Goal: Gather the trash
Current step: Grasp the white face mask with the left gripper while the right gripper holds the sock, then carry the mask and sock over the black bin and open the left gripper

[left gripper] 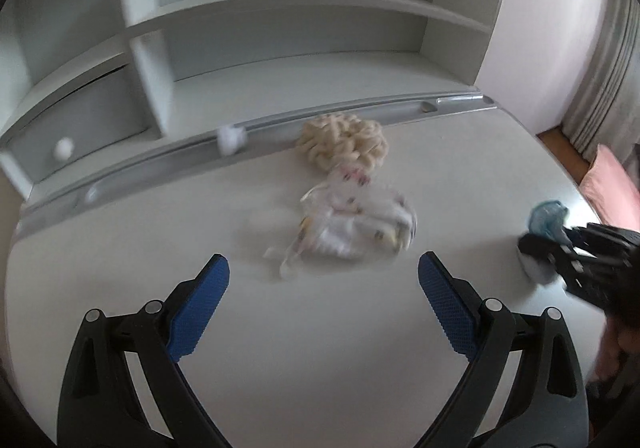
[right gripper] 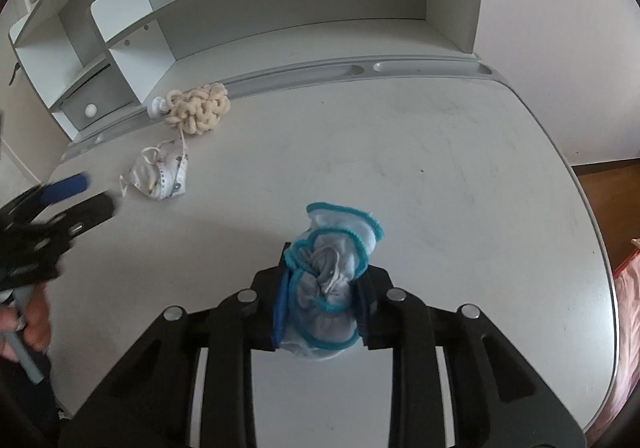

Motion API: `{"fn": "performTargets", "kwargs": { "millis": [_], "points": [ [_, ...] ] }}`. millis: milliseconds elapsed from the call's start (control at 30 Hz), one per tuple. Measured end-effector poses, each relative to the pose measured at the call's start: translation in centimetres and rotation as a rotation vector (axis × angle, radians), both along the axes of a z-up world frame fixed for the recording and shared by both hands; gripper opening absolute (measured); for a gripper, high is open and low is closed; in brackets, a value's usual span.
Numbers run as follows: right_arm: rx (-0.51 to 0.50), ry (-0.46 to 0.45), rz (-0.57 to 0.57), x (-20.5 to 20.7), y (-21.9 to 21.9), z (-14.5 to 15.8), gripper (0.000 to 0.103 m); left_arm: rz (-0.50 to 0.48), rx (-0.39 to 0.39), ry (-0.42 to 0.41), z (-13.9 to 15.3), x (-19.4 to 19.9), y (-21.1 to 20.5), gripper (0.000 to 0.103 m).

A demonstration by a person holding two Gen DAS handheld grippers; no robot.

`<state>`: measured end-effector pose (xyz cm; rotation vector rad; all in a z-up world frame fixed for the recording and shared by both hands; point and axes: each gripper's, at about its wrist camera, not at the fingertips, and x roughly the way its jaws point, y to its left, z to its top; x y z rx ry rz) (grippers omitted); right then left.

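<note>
A crumpled white patterned cloth (left gripper: 356, 222) lies on the white desk (left gripper: 320, 348), just ahead of my open left gripper (left gripper: 324, 276), which is empty. It also shows in the right wrist view (right gripper: 162, 174). My right gripper (right gripper: 322, 300) is shut on a bunched pale blue cloth with teal trim (right gripper: 330, 276), held just above the desk. In the left wrist view that gripper (left gripper: 536, 252) and blue cloth (left gripper: 546, 222) show at the right edge. My left gripper (right gripper: 86, 192) shows at the left of the right wrist view.
A cream knotted cushion (left gripper: 346, 142) lies behind the white cloth against the desk's rear groove (left gripper: 160, 162). A white shelf unit (right gripper: 280, 0) with a small drawer (right gripper: 94, 104) stands behind. A pink cushion (left gripper: 610, 184) and wooden floor (right gripper: 608, 184) lie to the right.
</note>
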<state>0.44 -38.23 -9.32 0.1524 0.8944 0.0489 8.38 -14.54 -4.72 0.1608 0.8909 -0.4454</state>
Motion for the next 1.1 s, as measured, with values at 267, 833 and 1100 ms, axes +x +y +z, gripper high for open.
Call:
{"fn": "performTargets", "kwargs": {
  "millis": [267,833,1100],
  "points": [
    [-0.006,-0.003,0.007,-0.8,-0.3,0.2,0.027,-0.006,0.028,0.044,-1.4,2.8,-4.4,0.093],
    [0.041,-0.067,-0.207,-11.6,-9.3,1.6,0.027,-0.033,0.01,-0.016,1.5,-4.5,-5.9,0.03],
    [0.077,-0.064,-0.472,-21.9,-18.1,-1.1,0.027,-0.303,-0.056,-0.035,2.2,-12.5,-16.6,0.03]
  ]
}}
